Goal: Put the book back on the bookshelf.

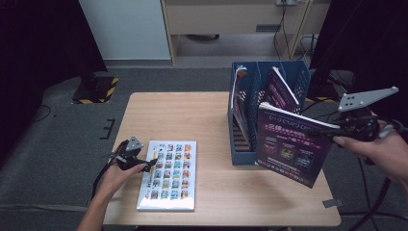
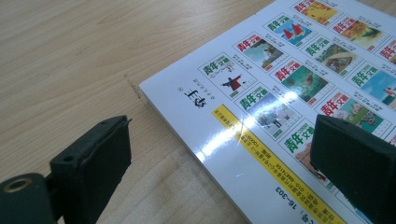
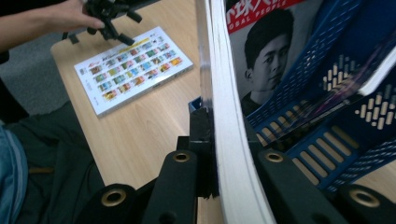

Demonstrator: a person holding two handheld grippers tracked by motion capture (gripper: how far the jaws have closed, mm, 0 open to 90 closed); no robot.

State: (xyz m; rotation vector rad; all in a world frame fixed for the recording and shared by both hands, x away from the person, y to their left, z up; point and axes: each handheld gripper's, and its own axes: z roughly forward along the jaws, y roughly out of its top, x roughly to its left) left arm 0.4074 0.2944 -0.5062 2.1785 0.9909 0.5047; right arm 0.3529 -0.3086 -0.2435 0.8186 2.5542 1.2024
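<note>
A purple-covered magazine (image 1: 291,144) hangs upright in the air in front of the blue file rack (image 1: 240,144); my right gripper (image 1: 337,131) is shut on its right edge. In the right gripper view the magazine's white page edge (image 3: 224,121) runs up between the two black jaws. A white magazine with rows of small cover pictures (image 1: 168,174) lies flat on the wooden table (image 1: 192,115) at the front left. My left gripper (image 1: 150,163) rests at its left edge, open. In the left gripper view the magazine's corner (image 2: 261,116) lies between the spread jaws.
The blue file rack holds other magazines (image 1: 279,89) standing in its slots; one with a face on its cover (image 3: 266,56) shows in the right gripper view. A piece of grey tape (image 1: 333,203) lies at the table's front right corner. Dark floor surrounds the table.
</note>
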